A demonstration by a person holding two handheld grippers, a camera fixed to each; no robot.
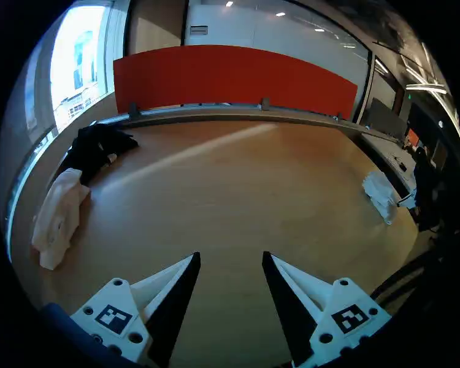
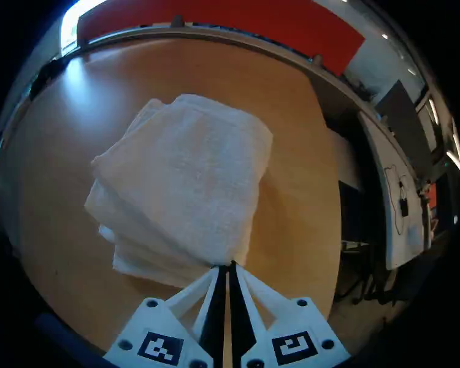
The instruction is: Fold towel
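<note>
**A:** R side, status?

**B:** We log the right gripper (image 2: 228, 268) closed to a thin slit. Its tips pinch the near corner of the folded towel (image 2: 181, 184), and the cloth draws to a point there. The towel lies flat on the wooden table (image 2: 291, 202), approx. mid-table, white, w/ several layers showing along one edge.

**A:** L side?

**B:** We find the left gripper (image 1: 230, 268) spread wide, nothing between the fingers. It's held above the table's near edge, bare wood under the gap.

**A:** Other items on the table?

**B:** Three, per the left gripper view. A crumpled white towel (image 1: 58, 218) sits at the table's left edge. A black garment (image 1: 96, 148) lies just behind it, toward the table's far-left corner, the two touching or nearly so. A small white cloth bundle (image 1: 382, 195) is at the table's right edge. We can't tell if it's the same folded towel.

**A:** Beyond the table?

**B:** A red partition (image 1: 230, 76) stands along the table's far edge. A window (image 1: 76, 61) is off the table's far-left corner, very bright, no detail.
</note>
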